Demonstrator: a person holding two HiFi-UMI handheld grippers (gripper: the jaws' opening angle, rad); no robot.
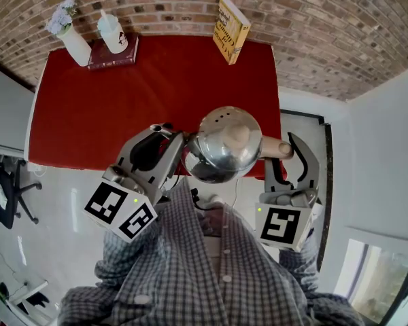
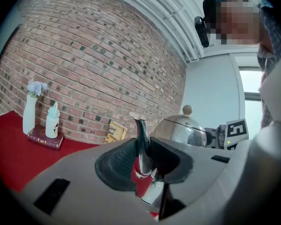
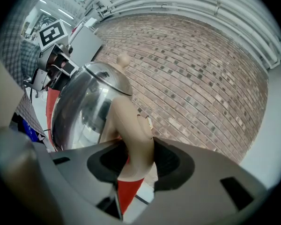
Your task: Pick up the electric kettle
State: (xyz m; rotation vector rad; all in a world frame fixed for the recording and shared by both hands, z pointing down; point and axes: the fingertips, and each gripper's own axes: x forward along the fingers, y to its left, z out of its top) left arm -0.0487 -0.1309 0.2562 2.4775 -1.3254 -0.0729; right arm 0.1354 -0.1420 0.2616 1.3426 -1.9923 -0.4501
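Left gripper (image 2: 143,159) clamps its jaws on the chrome spout (image 2: 141,137) of the electric kettle (image 2: 182,131), and the shiny dome with its pale lid knob (image 2: 188,109) rises right behind. Over on the red tabletop (image 2: 9,149), a white bottle (image 2: 52,121) stands on a dark red book (image 2: 46,138), white vase (image 2: 30,114) just beside it. A yellow book (image 2: 115,131) leans at the brick wall (image 2: 93,69).

Electric kettle (image 1: 224,141) hides part of table (image 1: 109,100) edge.
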